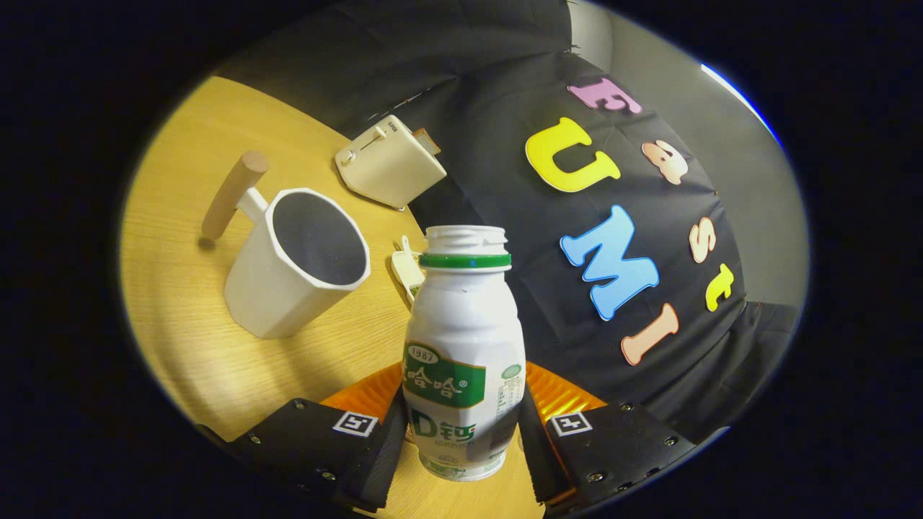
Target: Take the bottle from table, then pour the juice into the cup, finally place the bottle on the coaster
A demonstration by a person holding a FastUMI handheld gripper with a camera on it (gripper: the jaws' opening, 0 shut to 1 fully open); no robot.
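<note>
- The gripper (461, 443) is seen closed on the bottle (463, 360), with one finger pressed against each side of its lower body.
- The bottle is held between the fingers, white with a green label and a green neck ring, its mouth uncapped; whether its base touches the wooden table (180, 303) cannot be told.
- An orange ribbed coaster (559, 393) is seen just behind the bottle, showing on both sides of it.
- A white cup (296, 263) with a wooden handle is set on the table beyond the fingers, apart from the bottle, and appears empty.
- A small white clip-like object (406, 270) lies between cup and bottle neck.
- A white toaster (389, 162) is placed farthest, near the table's edge.
</note>
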